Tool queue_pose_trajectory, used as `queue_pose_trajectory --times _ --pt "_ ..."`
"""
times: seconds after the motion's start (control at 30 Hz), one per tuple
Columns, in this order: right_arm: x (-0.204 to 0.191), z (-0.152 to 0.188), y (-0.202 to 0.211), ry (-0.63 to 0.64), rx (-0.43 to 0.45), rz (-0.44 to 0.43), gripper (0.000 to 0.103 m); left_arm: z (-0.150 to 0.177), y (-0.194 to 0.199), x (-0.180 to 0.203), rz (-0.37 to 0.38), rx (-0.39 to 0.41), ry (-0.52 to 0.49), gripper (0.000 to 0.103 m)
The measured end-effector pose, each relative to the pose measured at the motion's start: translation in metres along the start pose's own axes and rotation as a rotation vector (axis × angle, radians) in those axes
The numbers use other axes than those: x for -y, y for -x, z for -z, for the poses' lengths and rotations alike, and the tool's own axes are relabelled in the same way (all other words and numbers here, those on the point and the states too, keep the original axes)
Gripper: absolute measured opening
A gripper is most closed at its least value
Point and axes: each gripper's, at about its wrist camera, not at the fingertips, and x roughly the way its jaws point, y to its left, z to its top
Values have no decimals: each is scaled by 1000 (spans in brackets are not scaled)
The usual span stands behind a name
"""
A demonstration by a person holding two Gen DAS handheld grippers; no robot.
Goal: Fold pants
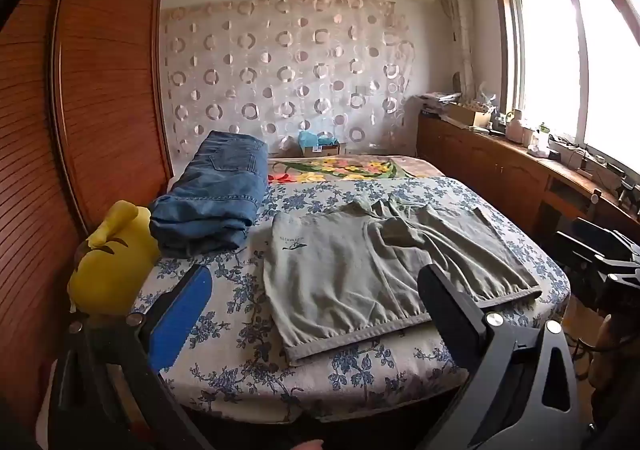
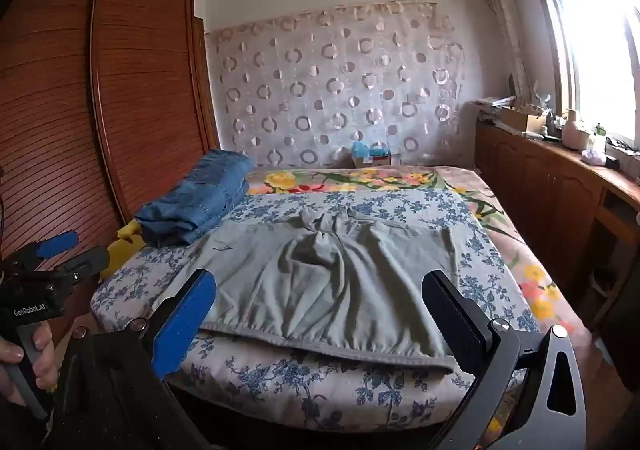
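Daylight reaches you from the window [image 1: 576, 62] on the right, which is blown out to white with glare bleeding over its frame. The bed [image 1: 224, 282] is evenly and softly lit, with only faint shadows in the creases of the grey-green pants [image 1: 340, 270]. The wardrobe [image 2: 120, 90] on the left sits dimmer. Your fisheye bends straight edges strongly, the corners go black, and everything looks slightly soft.

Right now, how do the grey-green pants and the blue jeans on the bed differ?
The grey-green pants lie spread flat at the near edge; the blue jeans are already folded into a thick stack. The pants are thin and wrinkled mid-cloth; the jeans are heavy denim. Both rest on the floral bedspread, untouched.
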Motion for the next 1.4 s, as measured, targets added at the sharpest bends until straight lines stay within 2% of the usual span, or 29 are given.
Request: queue_pose_trajectory --times 1.4 --pt "-1 1 2 -3 7 1 103 0 0 0 2 -1 5 103"
